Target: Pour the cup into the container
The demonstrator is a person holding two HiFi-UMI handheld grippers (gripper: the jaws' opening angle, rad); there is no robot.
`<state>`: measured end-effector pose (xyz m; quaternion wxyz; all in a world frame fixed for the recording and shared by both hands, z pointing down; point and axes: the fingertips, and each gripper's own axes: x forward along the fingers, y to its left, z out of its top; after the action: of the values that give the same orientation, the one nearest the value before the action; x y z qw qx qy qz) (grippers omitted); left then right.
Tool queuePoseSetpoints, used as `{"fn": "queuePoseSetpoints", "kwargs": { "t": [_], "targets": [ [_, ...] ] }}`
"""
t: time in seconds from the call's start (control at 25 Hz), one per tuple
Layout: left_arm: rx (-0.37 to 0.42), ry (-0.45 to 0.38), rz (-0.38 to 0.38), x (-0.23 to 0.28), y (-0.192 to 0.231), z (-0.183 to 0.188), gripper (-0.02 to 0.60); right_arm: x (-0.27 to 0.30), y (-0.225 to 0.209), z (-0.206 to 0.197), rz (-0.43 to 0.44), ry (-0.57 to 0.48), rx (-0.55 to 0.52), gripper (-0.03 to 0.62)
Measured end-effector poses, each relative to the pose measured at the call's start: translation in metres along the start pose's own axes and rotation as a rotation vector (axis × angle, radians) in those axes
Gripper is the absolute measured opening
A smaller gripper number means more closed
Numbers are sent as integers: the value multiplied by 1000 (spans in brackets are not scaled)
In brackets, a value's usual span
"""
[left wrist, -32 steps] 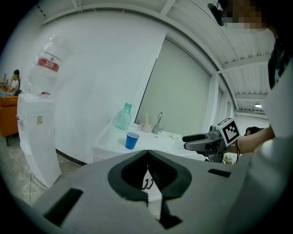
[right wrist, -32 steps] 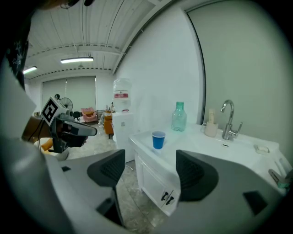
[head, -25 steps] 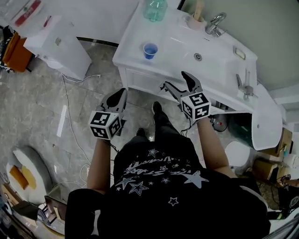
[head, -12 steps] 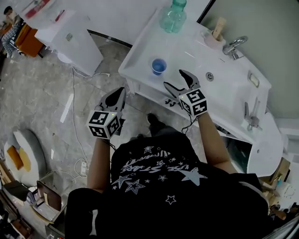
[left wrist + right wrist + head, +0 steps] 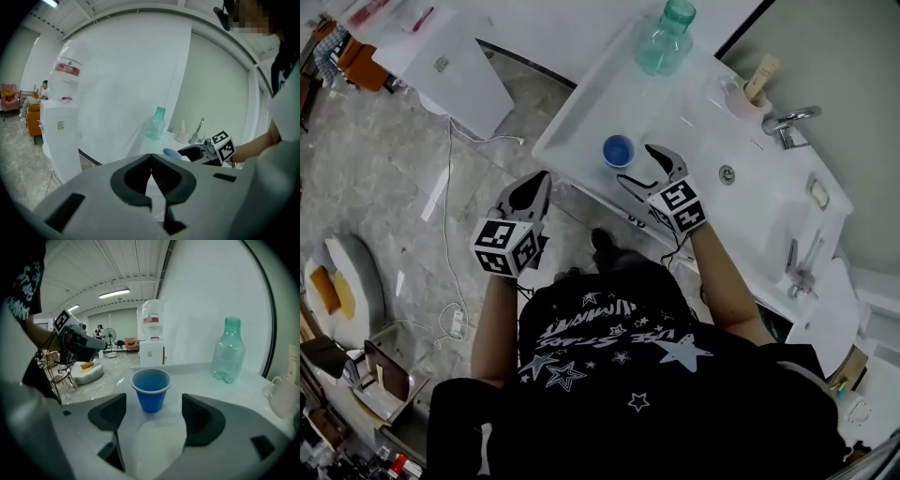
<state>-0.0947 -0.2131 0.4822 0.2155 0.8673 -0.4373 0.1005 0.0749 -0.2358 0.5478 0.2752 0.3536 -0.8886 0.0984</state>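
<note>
A small blue cup (image 5: 618,150) (image 5: 151,390) stands upright on the white sink counter (image 5: 581,122), near its front edge. My right gripper (image 5: 636,166) (image 5: 153,416) is open just short of the cup. Its jaws have just been opening, and nothing is between them. The cup's inside looks blue; I cannot tell what it contains. A green-tinted clear bottle (image 5: 666,39) (image 5: 228,352) stands further back on the counter. My left gripper (image 5: 540,183) (image 5: 151,159) is shut on nothing, in front of the counter over the floor.
The sink basin, with its drain (image 5: 727,173) and faucet (image 5: 789,123), lies right of the cup. A mug (image 5: 741,94) holding a stick stands by the wall. A white water dispenser (image 5: 441,66) is at the left, with a cable (image 5: 450,216) on the floor.
Both grippers have moved toward the counter. The right one has come down to the blue cup, which now stands just past its fingertips, and its jaws stand a little wider.
</note>
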Motion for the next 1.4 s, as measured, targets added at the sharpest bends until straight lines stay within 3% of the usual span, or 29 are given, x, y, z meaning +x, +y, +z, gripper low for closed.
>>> {"fn": "queuePoseSetpoints", "kwargs": {
  "t": [0.64, 1.08, 1.4],
  "targets": [
    [-16, 51, 78, 14, 7, -7, 12, 47, 10, 3, 171, -23, -131, 348],
    [-15, 60, 83, 14, 5, -10, 12, 59, 18, 9, 239, -55, -116, 316],
    [-1, 57, 81, 11, 5, -7, 12, 58, 20, 10, 238, -54, -117, 295]
  ]
}}
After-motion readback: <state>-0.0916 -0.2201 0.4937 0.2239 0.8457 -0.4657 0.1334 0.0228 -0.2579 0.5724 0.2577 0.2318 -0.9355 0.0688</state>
